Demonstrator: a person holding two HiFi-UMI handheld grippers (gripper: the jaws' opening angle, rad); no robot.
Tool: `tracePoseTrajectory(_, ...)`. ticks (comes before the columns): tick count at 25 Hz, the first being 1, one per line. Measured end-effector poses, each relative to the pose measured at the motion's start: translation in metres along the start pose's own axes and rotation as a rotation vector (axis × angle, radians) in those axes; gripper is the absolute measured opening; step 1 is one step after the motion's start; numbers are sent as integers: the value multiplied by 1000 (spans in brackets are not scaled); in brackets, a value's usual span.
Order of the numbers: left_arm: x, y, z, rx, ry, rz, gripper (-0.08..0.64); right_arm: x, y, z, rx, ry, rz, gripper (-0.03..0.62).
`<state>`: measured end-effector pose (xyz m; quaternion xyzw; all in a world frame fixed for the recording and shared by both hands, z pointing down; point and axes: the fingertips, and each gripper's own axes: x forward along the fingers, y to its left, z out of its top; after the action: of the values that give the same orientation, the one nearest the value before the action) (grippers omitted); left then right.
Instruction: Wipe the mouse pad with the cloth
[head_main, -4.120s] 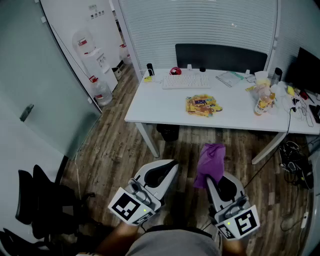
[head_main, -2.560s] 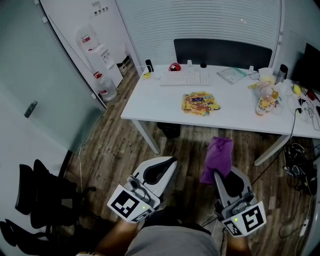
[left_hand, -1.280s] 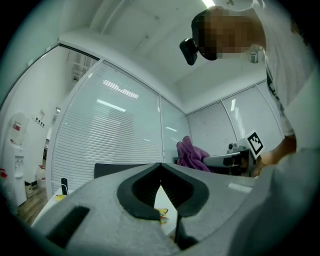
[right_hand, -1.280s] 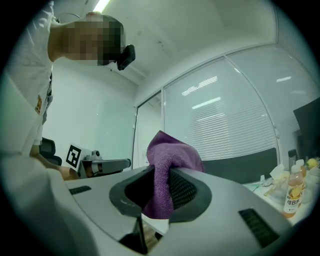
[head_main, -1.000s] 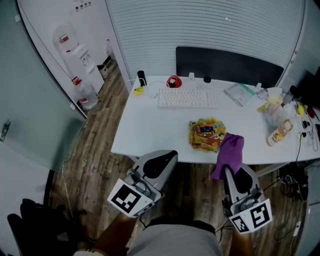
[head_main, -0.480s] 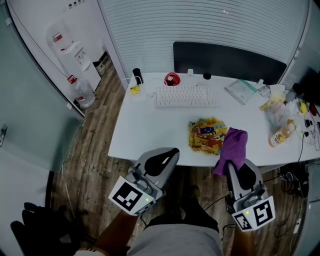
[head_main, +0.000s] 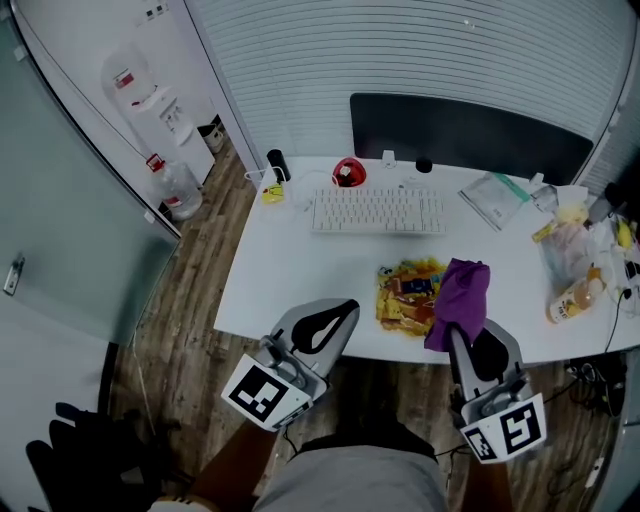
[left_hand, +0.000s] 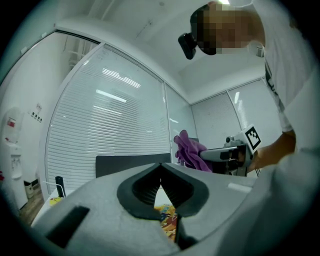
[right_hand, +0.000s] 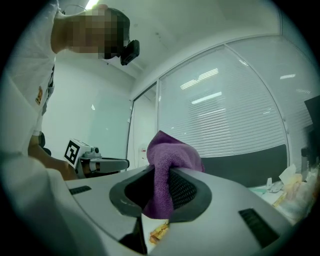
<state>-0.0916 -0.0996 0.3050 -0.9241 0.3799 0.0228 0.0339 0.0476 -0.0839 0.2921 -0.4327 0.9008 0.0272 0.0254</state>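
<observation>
Head view: white desk (head_main: 300, 270) ahead, keyboard (head_main: 377, 212) at its far side, red round object (head_main: 347, 173) just left of the keyboard, bottle (head_main: 577, 297) at the right end. Colourful mouse pad (head_main: 402, 295) lies flat near the desk's near edge. Left gripper (head_main: 335, 312) is held over the near desk edge, left of the pad. Right gripper (head_main: 462, 335) is at the near edge with a purple cloth (head_main: 460, 300) sticking up from its tips, and the cloth overlaps the pad's right side in this view. Can't tell whether the cloth touches the pad.

Left gripper view: jaws closed tip to tip, nothing pinched. Pad visible through the gap below the tips.

Right gripper view: jaws clamped on the cloth, which bunches above the tips and hangs down between the pads.
</observation>
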Motion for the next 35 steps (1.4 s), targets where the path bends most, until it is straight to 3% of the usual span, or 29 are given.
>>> tracePoseTrajectory(9,52,18,-26,18,81,20,15,31,-41,-18,15,36,55,69)
tracePoseTrajectory(18,82,18,-83,41,270,17,15,62,-63,-52,24,146,115,69)
tracePoseTrajectory(26,94,17,-129,72,409,-41,15,89,-65,-68,-7,233,139,69)
tracePoseTrajectory(35,96,18,-195,96,655,-180,15,128,-46,-120,-85,474,165,69)
